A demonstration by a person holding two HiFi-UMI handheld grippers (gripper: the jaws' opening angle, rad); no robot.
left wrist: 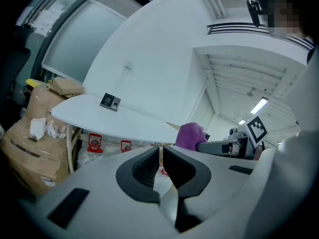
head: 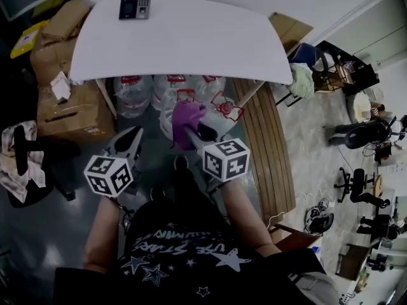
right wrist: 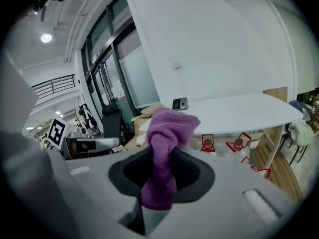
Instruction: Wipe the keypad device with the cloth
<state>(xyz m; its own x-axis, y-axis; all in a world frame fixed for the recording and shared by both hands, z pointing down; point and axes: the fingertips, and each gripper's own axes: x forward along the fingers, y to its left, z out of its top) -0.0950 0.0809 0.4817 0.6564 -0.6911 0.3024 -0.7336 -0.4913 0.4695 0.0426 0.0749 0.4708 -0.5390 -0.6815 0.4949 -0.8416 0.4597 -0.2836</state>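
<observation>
The dark keypad device (head: 135, 7) lies near the far left edge of the white table (head: 191, 43); it shows small in the left gripper view as keypad device (left wrist: 110, 101) and in the right gripper view as keypad device (right wrist: 180, 103). My right gripper (head: 186, 129) is shut on a purple cloth (head: 184, 121), which sticks up between its jaws as cloth (right wrist: 163, 148). My left gripper (head: 130, 140) hangs short of the table's near edge, its jaws closed with nothing between them (left wrist: 160, 164). Both grippers are well away from the device.
Large water bottles (head: 166, 93) with red handles stand under the table. Cardboard boxes (head: 70, 110) are stacked at the left. A wooden bench (head: 267, 151) runs along the right, with office chairs (head: 362, 132) farther right.
</observation>
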